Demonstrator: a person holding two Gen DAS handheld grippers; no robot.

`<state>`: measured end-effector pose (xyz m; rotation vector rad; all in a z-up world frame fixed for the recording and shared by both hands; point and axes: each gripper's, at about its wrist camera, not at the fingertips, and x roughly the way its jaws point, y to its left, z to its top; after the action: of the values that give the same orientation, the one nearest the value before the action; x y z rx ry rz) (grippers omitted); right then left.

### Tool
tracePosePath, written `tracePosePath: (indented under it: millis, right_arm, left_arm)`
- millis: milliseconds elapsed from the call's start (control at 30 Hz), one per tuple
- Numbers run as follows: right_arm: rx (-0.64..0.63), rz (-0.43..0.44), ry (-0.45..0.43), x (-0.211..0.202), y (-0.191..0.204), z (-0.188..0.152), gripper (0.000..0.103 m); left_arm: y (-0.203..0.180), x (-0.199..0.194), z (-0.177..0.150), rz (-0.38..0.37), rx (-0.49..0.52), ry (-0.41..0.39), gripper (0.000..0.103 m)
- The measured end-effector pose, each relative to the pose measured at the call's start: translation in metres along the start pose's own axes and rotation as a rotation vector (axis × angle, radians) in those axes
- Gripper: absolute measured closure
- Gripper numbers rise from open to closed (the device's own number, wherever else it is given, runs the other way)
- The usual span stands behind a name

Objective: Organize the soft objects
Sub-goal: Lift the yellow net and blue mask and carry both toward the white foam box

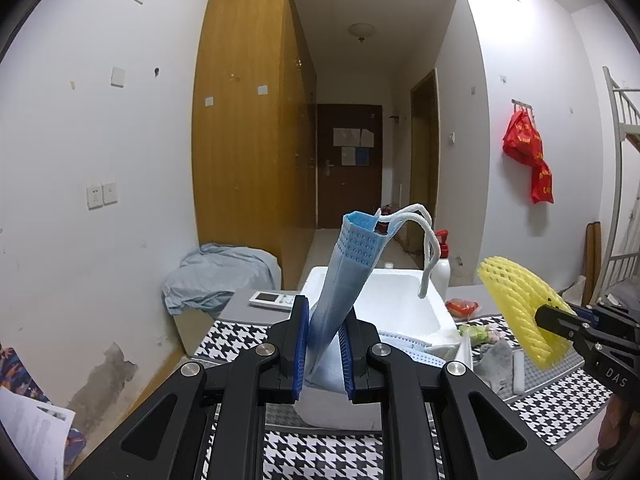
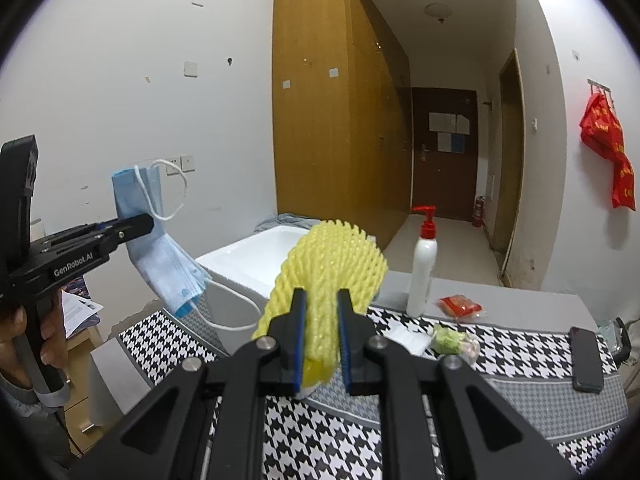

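Above the patterned surface (image 2: 400, 420), the left tool (image 1: 324, 344) is closed on a blue mask (image 1: 344, 276) and the right tool (image 2: 322, 344) on a yellow foam net (image 2: 328, 268), both raised beside the white box (image 2: 256, 264), apparently for dropping in.

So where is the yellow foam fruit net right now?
The yellow foam fruit net is clamped in the right gripper, held up above the houndstooth tablecloth just right of the white foam box, with the pump bottle further right.
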<state>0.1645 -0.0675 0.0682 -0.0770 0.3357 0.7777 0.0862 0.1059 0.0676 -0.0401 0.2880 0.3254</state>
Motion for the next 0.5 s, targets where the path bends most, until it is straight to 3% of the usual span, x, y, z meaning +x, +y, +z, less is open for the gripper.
tracePosePath:
  millis: [500]
  right_arm:
    - [-0.02,0.036,0.026,0.041,0.015,0.022,0.085]
  left_arm:
    - [0.036,0.001,-0.004,0.108,-0.048,0.012,0.087]
